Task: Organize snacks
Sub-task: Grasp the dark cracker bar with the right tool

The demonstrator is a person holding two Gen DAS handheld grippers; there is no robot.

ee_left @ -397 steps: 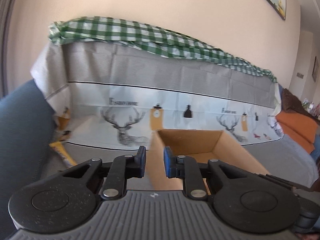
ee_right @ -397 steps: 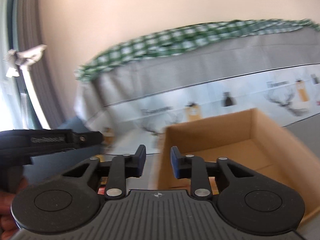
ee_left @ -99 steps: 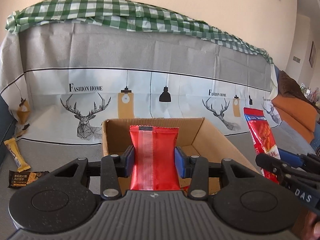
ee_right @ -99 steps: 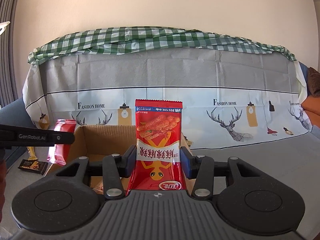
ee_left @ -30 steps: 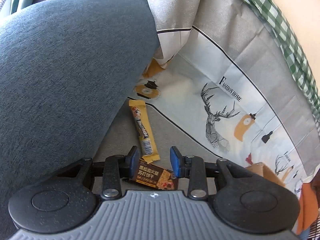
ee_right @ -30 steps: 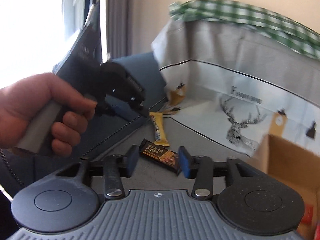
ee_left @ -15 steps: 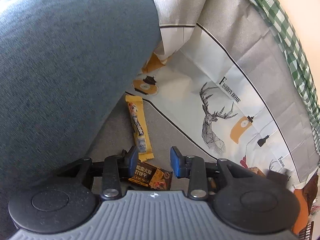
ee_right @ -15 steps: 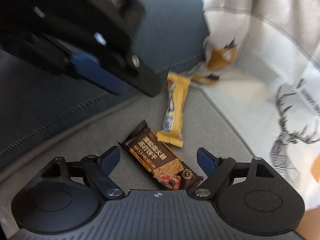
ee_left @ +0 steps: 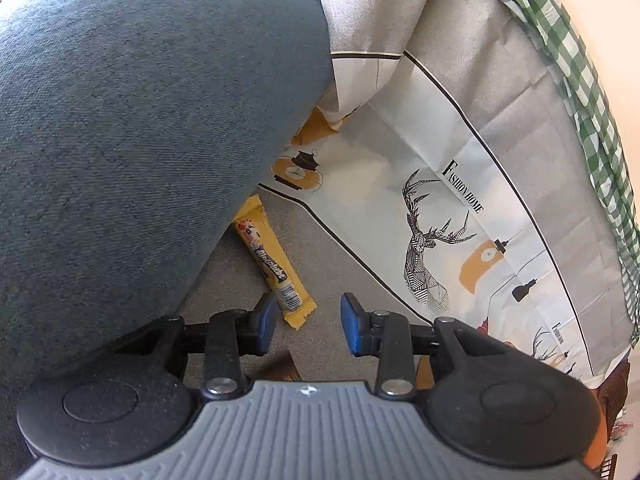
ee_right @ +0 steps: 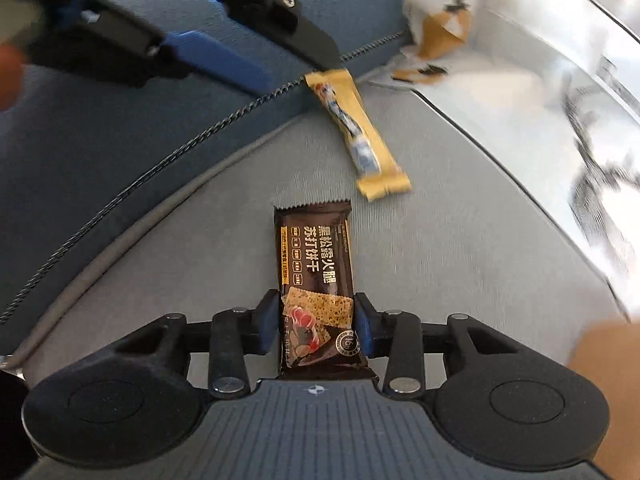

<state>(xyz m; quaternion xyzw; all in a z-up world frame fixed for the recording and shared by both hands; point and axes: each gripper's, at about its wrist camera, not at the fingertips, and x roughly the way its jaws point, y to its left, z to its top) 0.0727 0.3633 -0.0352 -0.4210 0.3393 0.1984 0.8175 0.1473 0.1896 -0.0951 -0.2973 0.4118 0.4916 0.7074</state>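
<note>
brown cracker packet [ee_right: 316, 280] between the closing jaws of the right claw [ee_right: 317, 326], lying flat on the grey sofa seat [ee_right: 460, 280].
its near end sits between the blue pads, which meet its edges, and the far end reaches straight ahead of the claw; the very bottom is cut off by the claw body. a yellow snack bar [ee_right: 356, 132] lies further ahead and slightly right, its far tip at the blue armrest [ee_right: 100, 152]. the left claw [ee_left: 307, 322] hangs released with nothing between its pads; the same yellow snack bar [ee_left: 272, 264] lies just ahead of its left pad, partly tucked under the armrest [ee_left: 140, 120]. a dark packet corner shows beneath that claw, mostly hidden. printed deer cover [ee_left: 440, 208] to the right. no container can be made out clearly.
</note>
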